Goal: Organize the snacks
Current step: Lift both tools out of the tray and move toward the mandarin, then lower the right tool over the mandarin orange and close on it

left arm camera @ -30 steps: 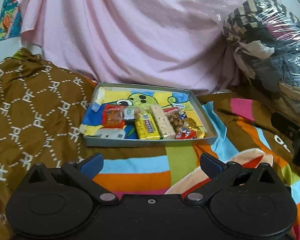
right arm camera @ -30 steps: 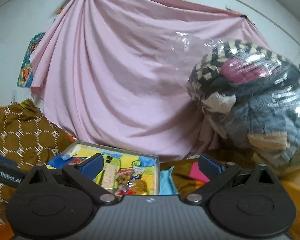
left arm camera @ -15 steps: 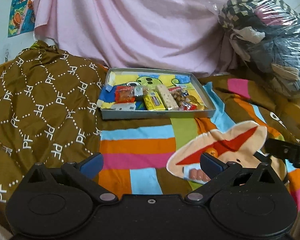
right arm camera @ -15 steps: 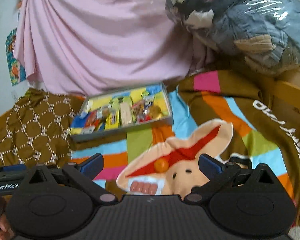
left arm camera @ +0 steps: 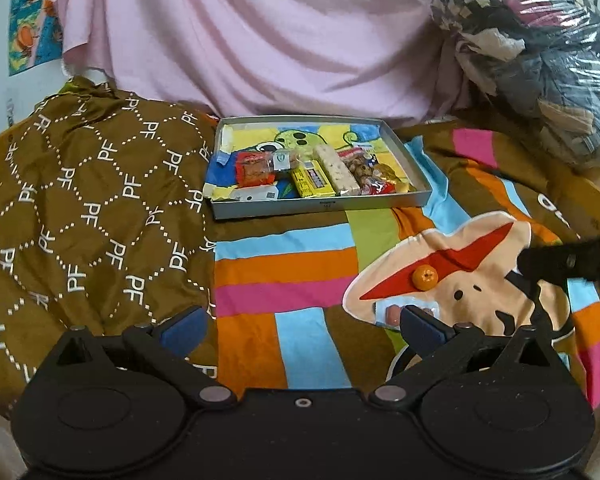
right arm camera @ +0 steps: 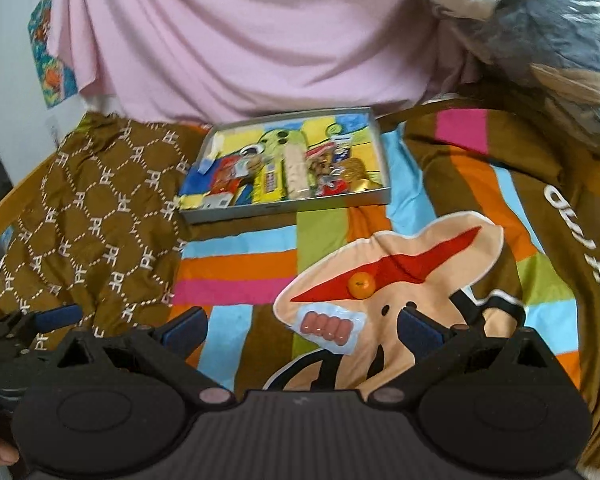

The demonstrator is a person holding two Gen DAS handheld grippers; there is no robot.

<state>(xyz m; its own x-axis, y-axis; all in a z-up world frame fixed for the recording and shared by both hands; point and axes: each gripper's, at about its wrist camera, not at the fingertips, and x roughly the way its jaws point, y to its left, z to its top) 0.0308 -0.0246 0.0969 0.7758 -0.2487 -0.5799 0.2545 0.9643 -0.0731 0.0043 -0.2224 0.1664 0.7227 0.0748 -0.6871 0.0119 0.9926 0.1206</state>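
Right wrist view: sausage packet (right arm camera: 329,325) and small orange (right arm camera: 359,285) lie loose on the striped blanket (right arm camera: 236,268), well short of the snack tray (right arm camera: 288,204).
Both the right gripper (right arm camera: 302,330) and the left gripper (left arm camera: 302,326) are spread wide, empty. The packet looks light, soft and slick, so pinch it across its flat edge; the orange would probably roll, so close on its middle.

Backdrop: pink draped sheet (left arm camera: 260,36). Left of it, white wall with cartoon poster (left arm camera: 30,20); right, plastic-wrapped clothes bundle (left arm camera: 540,52); below, striped blanket (left arm camera: 284,280).

pink drape (left arm camera: 260,40) | bagged clothes (left arm camera: 532,60) | wall poster (left arm camera: 32,28) | striped blanket (left arm camera: 284,276)
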